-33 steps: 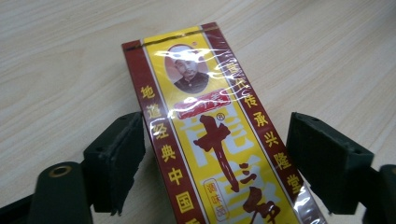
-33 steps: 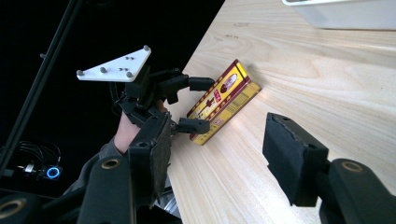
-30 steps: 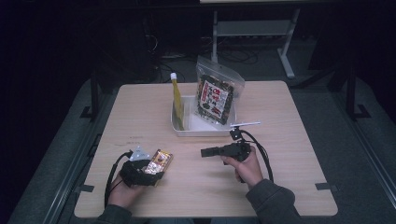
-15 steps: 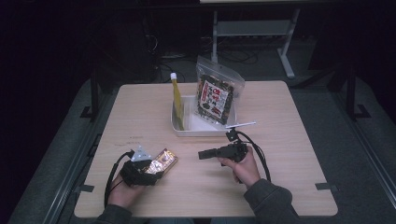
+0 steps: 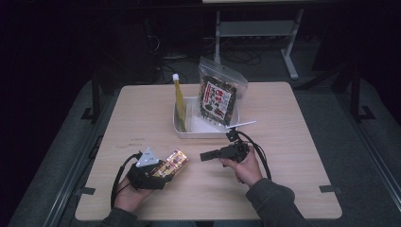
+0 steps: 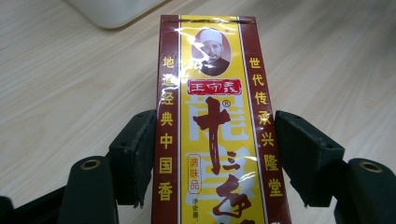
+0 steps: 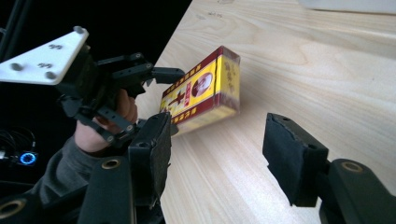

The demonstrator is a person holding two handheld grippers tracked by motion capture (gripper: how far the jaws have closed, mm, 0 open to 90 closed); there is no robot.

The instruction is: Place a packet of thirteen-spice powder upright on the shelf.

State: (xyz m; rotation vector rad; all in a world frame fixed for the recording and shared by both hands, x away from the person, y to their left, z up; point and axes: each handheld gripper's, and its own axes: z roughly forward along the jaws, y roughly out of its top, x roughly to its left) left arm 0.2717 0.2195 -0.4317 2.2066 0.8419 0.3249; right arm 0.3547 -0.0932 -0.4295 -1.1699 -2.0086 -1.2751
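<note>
1. Dark room, one wooden table (image 5: pixel 293 142) lit up. A white tray (image 5: pixel 208 132) sits past both claws, with a yellow bottle (image 5: pixel 179 101) and a snack bag (image 5: pixel 218 99) standing in it.
2. Left claw (image 5: pixel 161 169) has the red-and-yellow box (image 5: pixel 174 162) between its jaws. They've just been closing, and both pads look pressed on the long sides. Most of the box sticks out ahead of the claw, and the far end is tipped up off the table.
3. Right claw (image 5: pixel 204 156) is open and empty. It hangs low over the table, aimed across at the box, with the tray just beyond it.
4. My guess is the box goes in the tray next. The grip is near the back end, so I'd keep the squeeze firm and the wrist level, or the glossy wrap could slide.
5. Lift it clear of the rim, come in over the free middle of the tray, and set it down before letting go. Keep the right claw out of the way.
</note>
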